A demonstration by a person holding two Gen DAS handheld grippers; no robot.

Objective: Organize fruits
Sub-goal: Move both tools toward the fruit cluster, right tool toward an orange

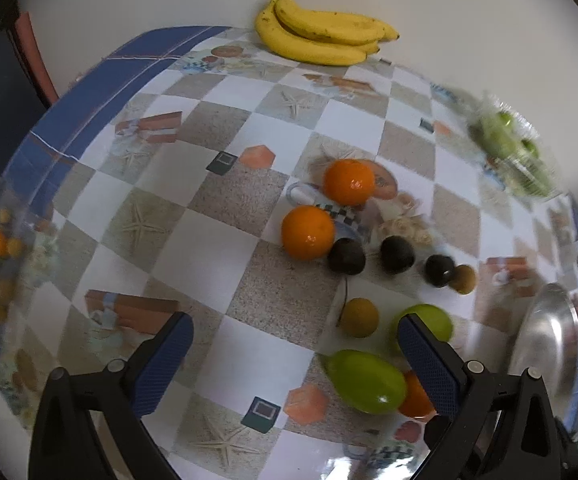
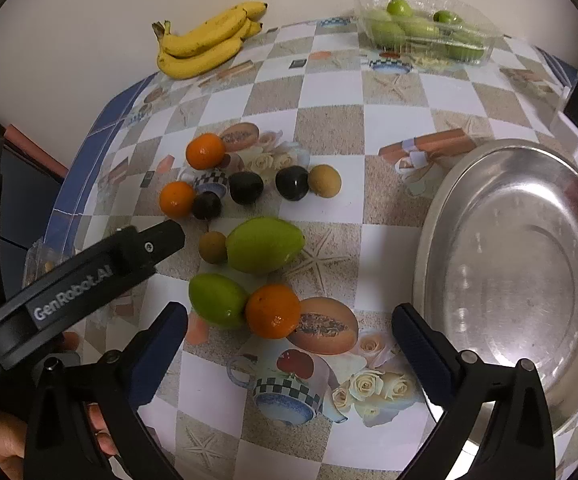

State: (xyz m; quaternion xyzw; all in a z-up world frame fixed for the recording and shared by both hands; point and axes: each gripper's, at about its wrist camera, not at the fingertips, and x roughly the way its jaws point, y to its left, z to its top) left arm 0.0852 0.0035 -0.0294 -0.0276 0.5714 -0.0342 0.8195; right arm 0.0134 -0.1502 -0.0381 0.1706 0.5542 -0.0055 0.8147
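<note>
Both jaws stood wide, empty.
The orange [image 2: 273, 317], just ahead between the right gripper [image 2: 289, 344] jaws, looked firm, rollable: grip its middle.

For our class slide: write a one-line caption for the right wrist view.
Open right gripper above an orange and loose fruit, beside a bare steel tray.

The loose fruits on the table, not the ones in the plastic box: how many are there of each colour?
Orange: 3
Green: 2
Dark: 3
Brown: 2
Yellow: 1 banana bunch
Total: 11, counting the bunch as one.
</note>
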